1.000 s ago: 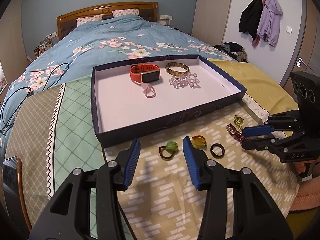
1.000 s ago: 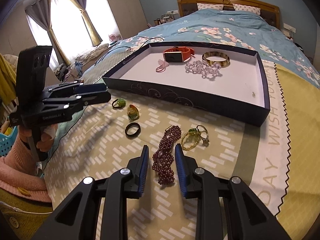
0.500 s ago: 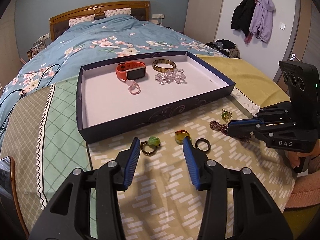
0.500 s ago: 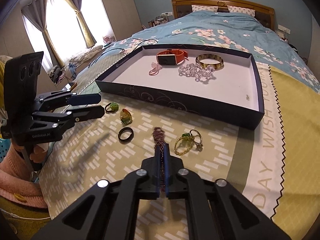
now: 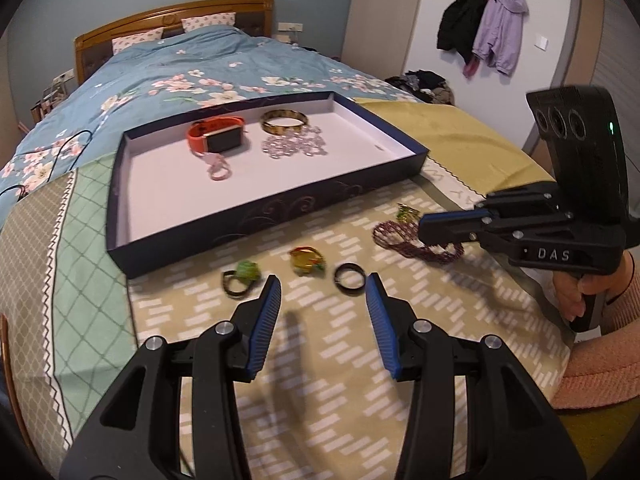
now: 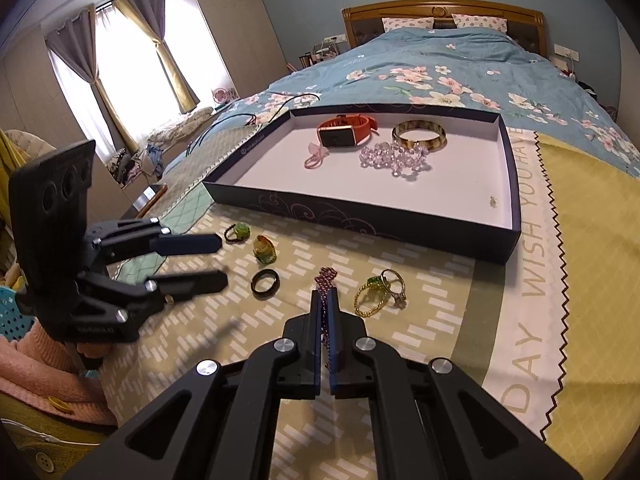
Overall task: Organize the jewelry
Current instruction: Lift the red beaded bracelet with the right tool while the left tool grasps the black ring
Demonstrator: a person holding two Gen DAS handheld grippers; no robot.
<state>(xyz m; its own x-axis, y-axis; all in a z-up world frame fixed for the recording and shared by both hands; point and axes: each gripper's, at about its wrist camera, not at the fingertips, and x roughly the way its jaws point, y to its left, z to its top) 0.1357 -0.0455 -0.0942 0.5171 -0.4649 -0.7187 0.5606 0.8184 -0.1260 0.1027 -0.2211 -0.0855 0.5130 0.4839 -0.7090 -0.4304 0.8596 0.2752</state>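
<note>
Right wrist view, left to right: your left tongs (image 6: pixel 222 259) hang spread and empty at 9 o'clock, with the black ring (image 6: pixel 265 281) just past them. Your right tongs (image 6: pixel 326 300) are pinching the maroon bead bracelet (image 6: pixel 325 276), most of it hidden between the pads. You're mid-pickup, I'd say; next, lift it over the wall of the box (image 6: pixel 360 226) at 12 o'clock.

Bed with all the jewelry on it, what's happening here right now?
A person is sorting jewelry into a shallow box on the bed. The right claw is shut on a maroon beaded bracelet lying on the blanket. The left claw is open, empty, near a black ring. A watch, a bangle and a crystal bracelet are already in the box.
</note>
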